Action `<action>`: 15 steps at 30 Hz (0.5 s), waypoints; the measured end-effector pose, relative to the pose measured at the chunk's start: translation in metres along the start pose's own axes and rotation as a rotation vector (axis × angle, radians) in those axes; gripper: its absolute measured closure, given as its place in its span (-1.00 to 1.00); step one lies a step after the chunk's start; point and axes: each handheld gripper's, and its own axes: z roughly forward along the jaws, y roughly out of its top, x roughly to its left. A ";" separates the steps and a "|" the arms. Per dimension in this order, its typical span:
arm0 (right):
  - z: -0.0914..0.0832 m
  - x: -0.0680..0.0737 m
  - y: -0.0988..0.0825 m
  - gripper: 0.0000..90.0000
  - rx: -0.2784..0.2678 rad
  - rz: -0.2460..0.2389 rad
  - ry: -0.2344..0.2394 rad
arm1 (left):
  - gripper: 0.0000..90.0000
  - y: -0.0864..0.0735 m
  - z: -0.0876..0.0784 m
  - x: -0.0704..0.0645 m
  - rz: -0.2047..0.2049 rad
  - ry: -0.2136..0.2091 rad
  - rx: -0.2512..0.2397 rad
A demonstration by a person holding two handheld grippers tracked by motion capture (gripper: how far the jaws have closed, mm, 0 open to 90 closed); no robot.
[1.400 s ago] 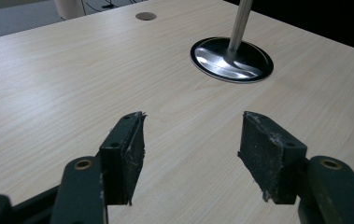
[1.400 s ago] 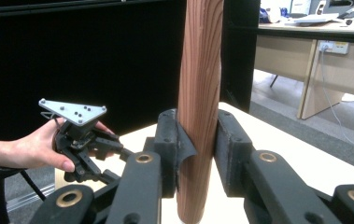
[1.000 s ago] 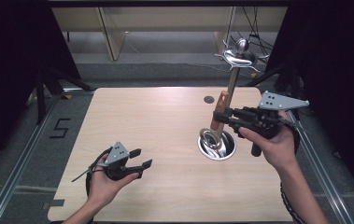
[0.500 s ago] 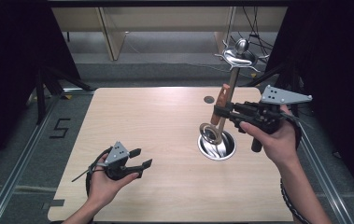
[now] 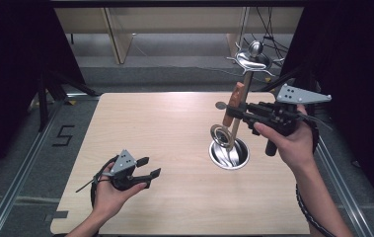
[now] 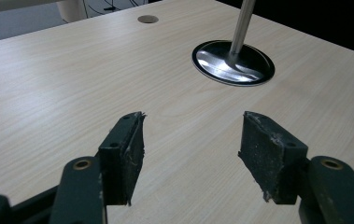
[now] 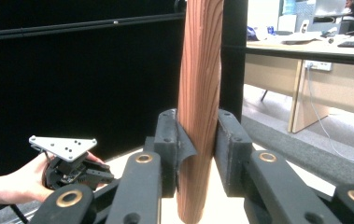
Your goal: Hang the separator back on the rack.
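The fingers of the right gripper [image 5: 241, 112] are clenched on the wooden handle [image 7: 199, 93] of a utensil, pinching it on both sides with the handle standing upright between them; the fingers of the left gripper [image 5: 146, 167] are spread wide, with nothing between them.

Going down in size: the pale wood counter [image 5: 165, 123] spans the scene. On it, at about four o'clock from its centre, sits the round steel base [image 5: 230, 154] of a utensil stand, whose pole rises to a hooked crown [image 5: 251, 59] up at one o'clock. The utensil hangs in the air just beside the pole, above the base, its handle up and its metal ring-shaped head [image 5: 221, 134] down. The left gripper rests low at seven o'clock, well apart from the stand.

The utensil looks light and rigid. Its handle seems smooth and rounded, so it could swivel in a loose pinch; the middle of the wood, where it is taken now, seems the surest hold.
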 end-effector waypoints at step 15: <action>0.000 -0.004 0.006 0.64 -0.033 0.025 -0.003 | -0.13 0.000 0.000 0.000 0.005 0.003 0.003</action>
